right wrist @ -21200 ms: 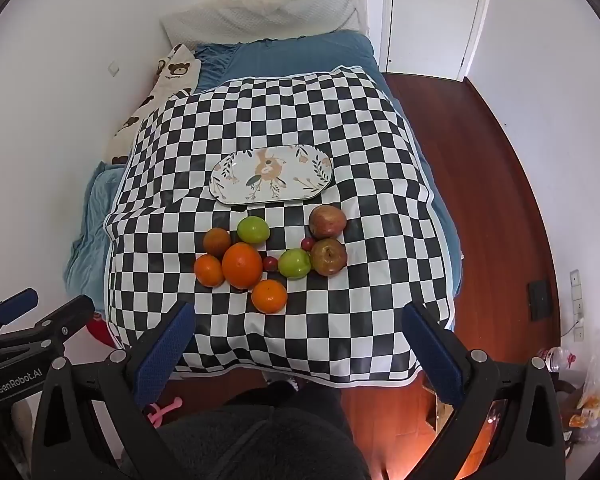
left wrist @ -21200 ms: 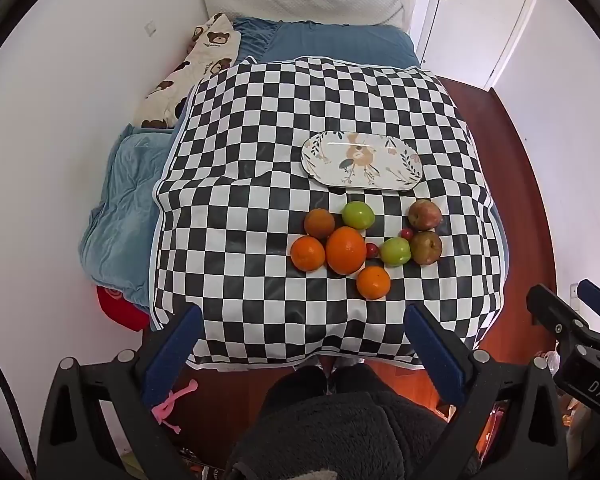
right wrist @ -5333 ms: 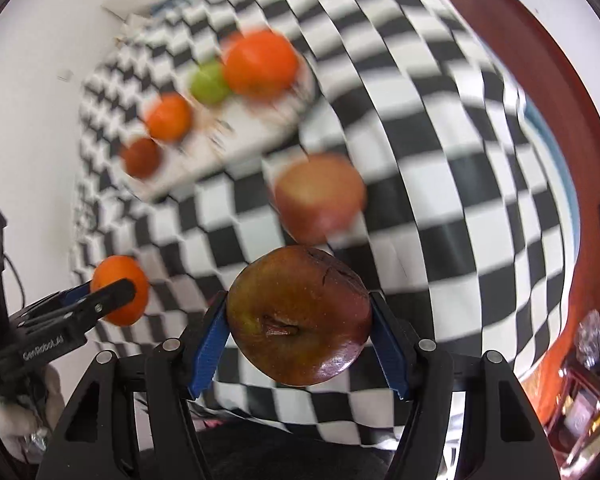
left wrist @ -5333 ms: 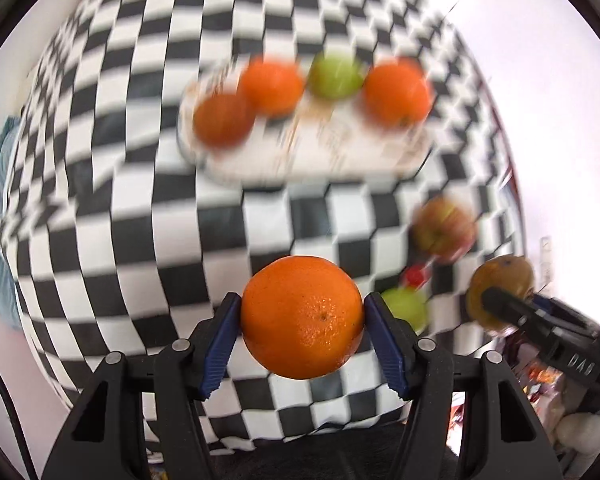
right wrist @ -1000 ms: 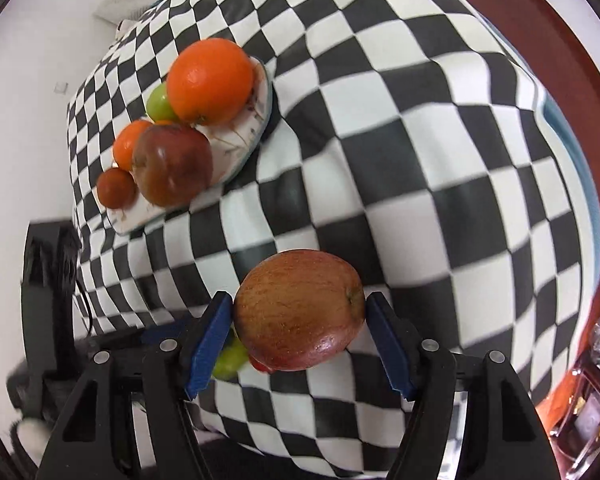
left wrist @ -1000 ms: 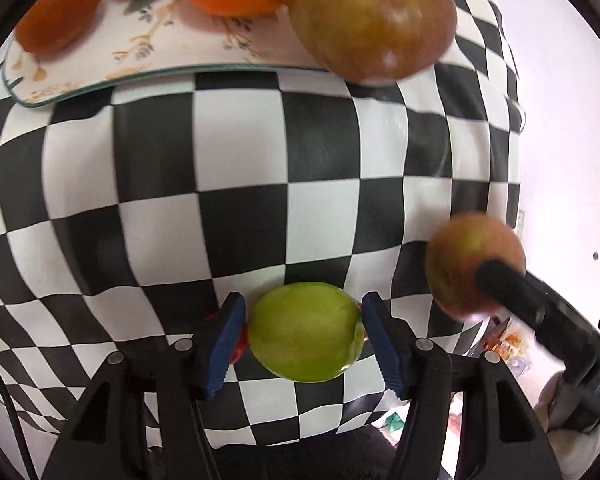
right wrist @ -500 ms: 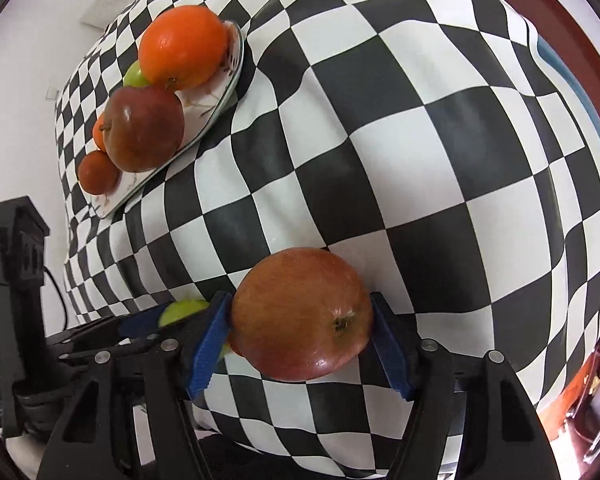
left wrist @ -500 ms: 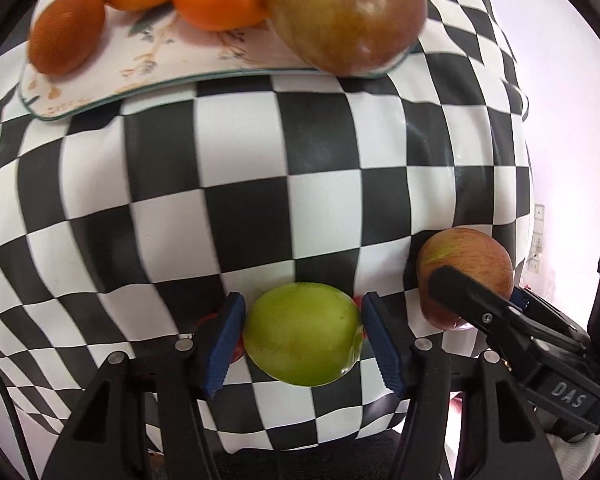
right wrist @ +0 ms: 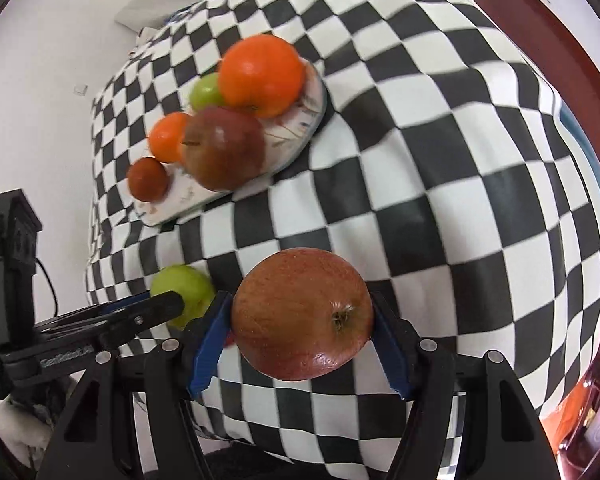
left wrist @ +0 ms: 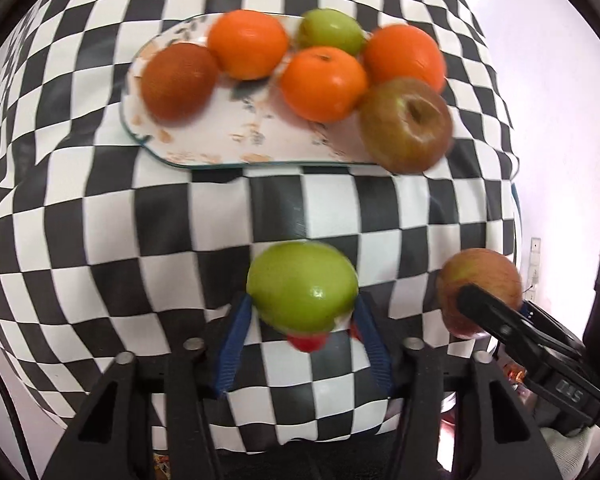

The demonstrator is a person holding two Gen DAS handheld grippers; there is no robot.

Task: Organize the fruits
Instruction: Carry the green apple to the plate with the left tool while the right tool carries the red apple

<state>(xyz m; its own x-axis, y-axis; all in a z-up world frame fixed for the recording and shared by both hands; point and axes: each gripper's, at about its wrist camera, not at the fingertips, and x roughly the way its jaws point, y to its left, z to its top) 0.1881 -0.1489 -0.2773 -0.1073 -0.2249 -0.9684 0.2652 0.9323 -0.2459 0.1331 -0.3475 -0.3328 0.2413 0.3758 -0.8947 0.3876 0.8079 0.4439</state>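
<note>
The green apple (left wrist: 302,286) sits between the fingertips of my left gripper (left wrist: 302,306), whose jaws are closing on it; it hangs just above the checkered cloth (left wrist: 100,240). My right gripper (right wrist: 302,312) is shut on a red apple (right wrist: 300,316), seen low at the right in the left wrist view as the red apple (left wrist: 480,280). Further back, the oval patterned plate (left wrist: 220,156) carries three oranges, a dark reddish fruit (left wrist: 178,80), a green apple (left wrist: 330,30) and a brown-red apple (left wrist: 406,124) at its right end.
A small red tomato (left wrist: 306,342) lies on the cloth under the held green apple. The cloth drops away at its near and right edges. A white wall (left wrist: 560,120) stands to the right, and dark wooden floor (right wrist: 560,20) runs beside the bed.
My left gripper has risen with the green apple and tilted toward the plate, so the whole plate shows and the tomato appears beneath. The right gripper has shifted a little with its red apple.
</note>
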